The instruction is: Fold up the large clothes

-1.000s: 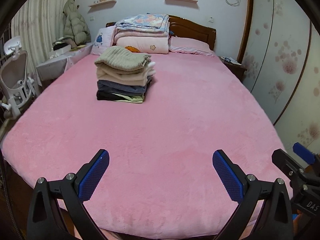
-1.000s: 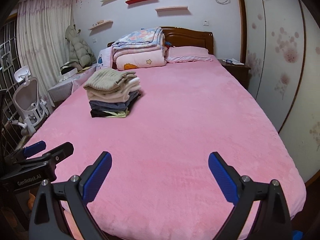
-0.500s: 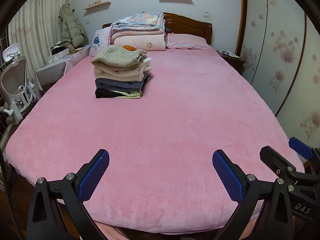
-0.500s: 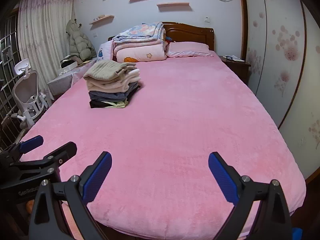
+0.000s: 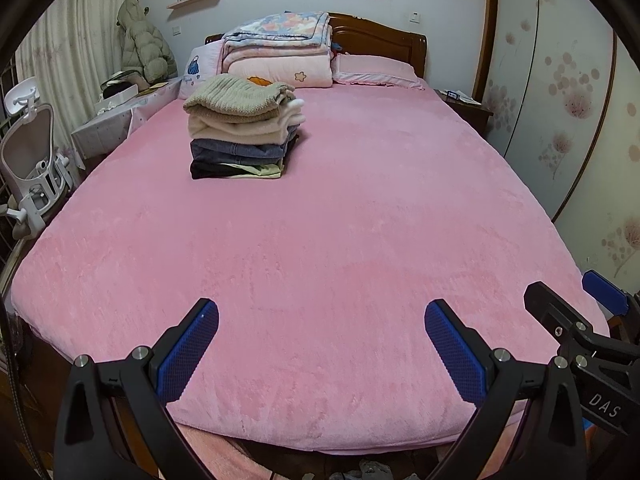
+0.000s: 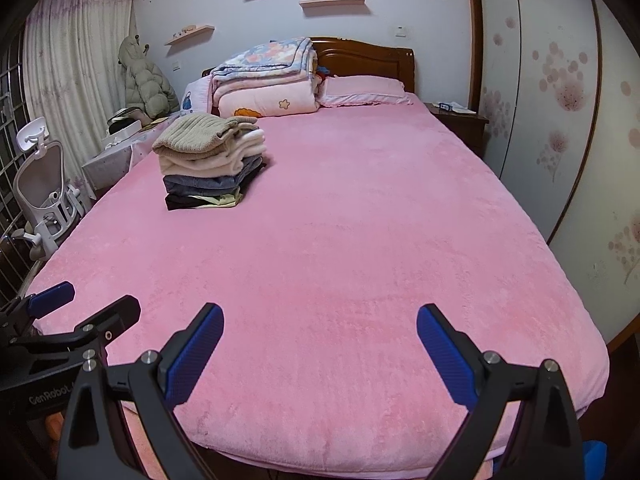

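A stack of folded clothes (image 5: 242,128) (image 6: 208,160) sits on the pink bed (image 5: 320,240) (image 6: 340,240), toward its far left; a grey-green knit lies on top, denim and dark pieces below. My left gripper (image 5: 320,346) hovers open over the bed's near edge with nothing between its blue pads. My right gripper (image 6: 320,344) is open too, likewise over the near edge. Each view catches the other gripper at its side: the right gripper (image 5: 576,320) and the left gripper (image 6: 80,320). Both are far from the stack.
Folded quilts (image 5: 280,52) and a pink pillow (image 5: 376,70) lie at the headboard. A white chair (image 5: 32,164) and a cluttered side table (image 5: 120,116) stand left of the bed. A nightstand (image 6: 460,120) and wardrobe doors (image 6: 560,100) are on the right.
Both grippers have drawn back and tilted slightly, so the bed's near edge and the floor below now show. The stack has not moved. Both stay open.
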`<state>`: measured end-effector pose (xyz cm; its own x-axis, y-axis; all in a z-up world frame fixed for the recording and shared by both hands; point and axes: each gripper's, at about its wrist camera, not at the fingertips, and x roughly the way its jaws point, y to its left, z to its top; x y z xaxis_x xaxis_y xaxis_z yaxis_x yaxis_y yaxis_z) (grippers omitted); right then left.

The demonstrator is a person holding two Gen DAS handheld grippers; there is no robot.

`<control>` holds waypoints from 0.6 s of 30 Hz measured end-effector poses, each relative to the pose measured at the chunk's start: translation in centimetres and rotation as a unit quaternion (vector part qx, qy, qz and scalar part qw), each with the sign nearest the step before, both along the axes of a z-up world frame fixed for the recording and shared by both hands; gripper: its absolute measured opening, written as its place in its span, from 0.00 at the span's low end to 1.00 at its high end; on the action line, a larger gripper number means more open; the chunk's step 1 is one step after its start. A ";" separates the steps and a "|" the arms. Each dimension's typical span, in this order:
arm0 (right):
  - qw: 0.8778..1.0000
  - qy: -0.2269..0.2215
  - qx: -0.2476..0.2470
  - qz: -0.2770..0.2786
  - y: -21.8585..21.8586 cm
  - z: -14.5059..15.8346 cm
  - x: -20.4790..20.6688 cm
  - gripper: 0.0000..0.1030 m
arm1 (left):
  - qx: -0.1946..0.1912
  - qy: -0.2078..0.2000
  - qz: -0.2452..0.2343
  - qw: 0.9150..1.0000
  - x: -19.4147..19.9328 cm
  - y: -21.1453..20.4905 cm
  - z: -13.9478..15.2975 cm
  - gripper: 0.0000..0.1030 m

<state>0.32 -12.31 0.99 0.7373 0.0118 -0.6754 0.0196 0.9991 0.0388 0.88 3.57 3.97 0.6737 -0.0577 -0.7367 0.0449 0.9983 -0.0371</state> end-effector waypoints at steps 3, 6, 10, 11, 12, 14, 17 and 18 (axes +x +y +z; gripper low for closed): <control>1.000 -0.004 -0.003 -0.004 0.1 0.1 -0.4 0.94 | -0.004 0.001 0.000 1.000 -0.2 -0.1 0.0 0.99; 1.000 -0.005 -0.009 -0.007 0.1 0.2 -0.7 0.95 | -0.005 0.005 -0.001 1.000 -0.3 -0.3 -0.1 0.99; 1.000 -0.008 -0.014 -0.011 0.2 0.3 -1.0 0.95 | -0.005 0.005 -0.003 1.000 -0.5 -0.5 -0.1 0.99; 1.000 -0.008 -0.015 -0.012 0.2 0.4 -1.1 0.95 | -0.004 0.005 -0.004 1.000 -0.4 -0.5 -0.1 0.99; 1.000 -0.008 -0.016 -0.013 0.1 0.4 -1.1 0.95 | -0.003 0.004 -0.005 1.000 -0.4 -0.5 0.0 0.99; 1.000 -0.009 -0.016 -0.013 0.0 0.4 -1.1 0.95 | -0.004 0.003 -0.004 1.000 -0.4 -0.6 0.0 0.99; 1.000 -0.010 -0.014 -0.015 -0.1 0.6 -1.0 0.95 | -0.005 0.002 -0.004 1.000 -0.4 -0.6 0.1 0.99; 1.000 -0.011 -0.014 -0.015 -0.1 0.6 -1.0 0.95 | -0.005 0.001 -0.004 1.000 -0.4 -0.7 0.1 0.99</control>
<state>-0.72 -12.39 1.62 0.7514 -0.0298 -0.6591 0.0497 0.9987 0.0115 0.49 2.92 4.10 0.6715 -0.0699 -0.7377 0.0523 0.9975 -0.0469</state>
